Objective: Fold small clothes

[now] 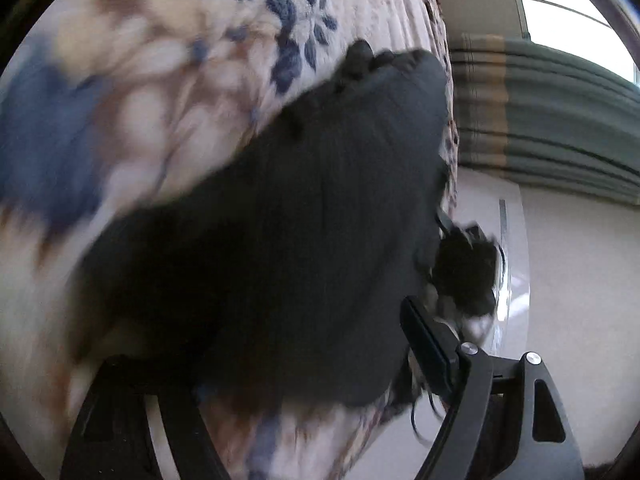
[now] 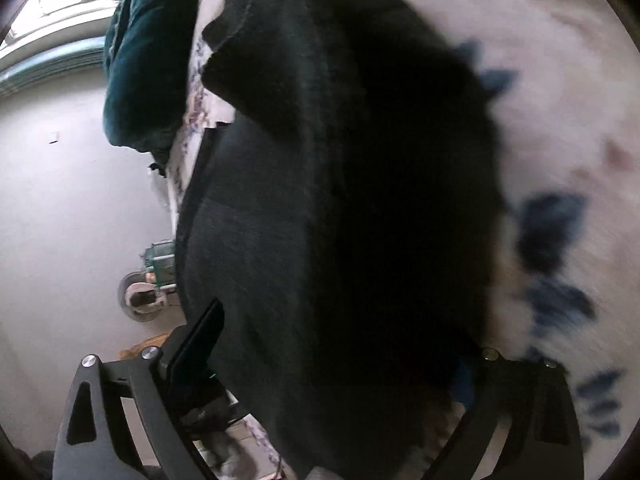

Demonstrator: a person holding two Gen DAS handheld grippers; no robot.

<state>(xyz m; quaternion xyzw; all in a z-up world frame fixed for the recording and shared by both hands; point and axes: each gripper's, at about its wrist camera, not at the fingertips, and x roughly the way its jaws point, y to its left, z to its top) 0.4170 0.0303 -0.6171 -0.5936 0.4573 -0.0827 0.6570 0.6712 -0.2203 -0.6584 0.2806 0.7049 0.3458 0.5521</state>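
A dark grey small garment [image 1: 304, 216] lies on a cream blanket with blue flowers [image 1: 168, 64]. In the left wrist view it spreads over the space between my left gripper's fingers [image 1: 428, 344]; the jaws stand wide apart and the left finger is hidden under the cloth. My left gripper [image 1: 280, 376] looks open. In the right wrist view the same garment [image 2: 340, 200] fills the middle and drapes between my right gripper's fingers [image 2: 200, 340]. My right gripper [image 2: 332, 360] also stands wide, with cloth across the gap. Both views are motion-blurred.
The bed edge [image 1: 448, 128] runs close by, with pale floor [image 1: 580, 280] beyond. A teal cloth [image 2: 140, 64] hangs over the bed edge in the right view. A small wheeled object [image 2: 144, 292] stands on the floor. A green curtain [image 1: 560, 120] hangs at a window.
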